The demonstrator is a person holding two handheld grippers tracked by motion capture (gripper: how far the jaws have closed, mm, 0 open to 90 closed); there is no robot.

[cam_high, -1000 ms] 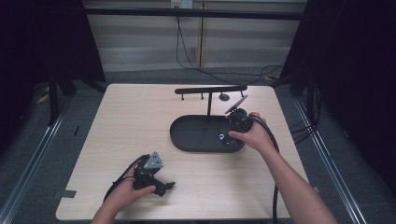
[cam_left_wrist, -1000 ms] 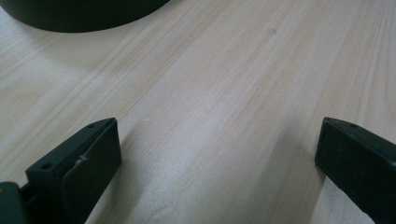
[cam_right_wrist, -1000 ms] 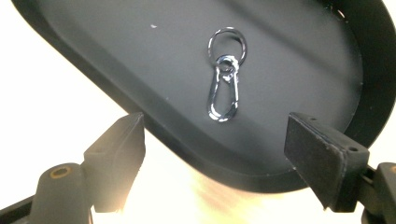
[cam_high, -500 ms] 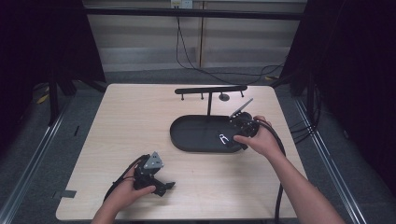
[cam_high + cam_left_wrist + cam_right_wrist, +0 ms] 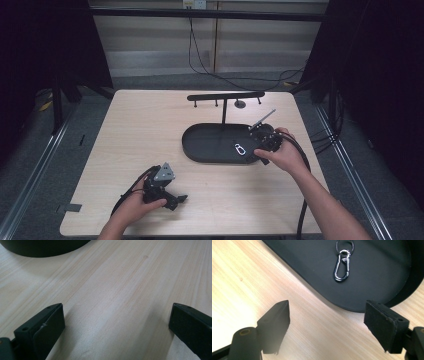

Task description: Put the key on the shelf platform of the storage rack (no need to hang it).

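Observation:
A black oval tray [image 5: 205, 145] lies on the light wooden table, with a T-shaped black stand [image 5: 225, 96] rising from its far side. In the tray's right part lies a silver snap-hook clip [image 5: 240, 149] [image 5: 342, 266] with a small ring at one end. My right gripper [image 5: 260, 143] [image 5: 329, 317] sits at the tray's right end, open, its jaws over bare wood just short of the tray rim [image 5: 352, 307] and aimed at the clip. The left gripper [image 5: 177, 201] [image 5: 116, 325] rests low on the table near the front left, open with nothing between its jaws.
The stand's crossbar carries short pegs hanging down. A small round dark piece [image 5: 240, 104] lies behind the tray. Cables trail from both grippers toward the front edge. The tray's curved edge [image 5: 45, 247] shows ahead of the left gripper. Metal rails flank the table.
The right hand and gripper have drawn back a little toward the tray's near right rim. The clip stays in the tray. The left gripper has not moved.

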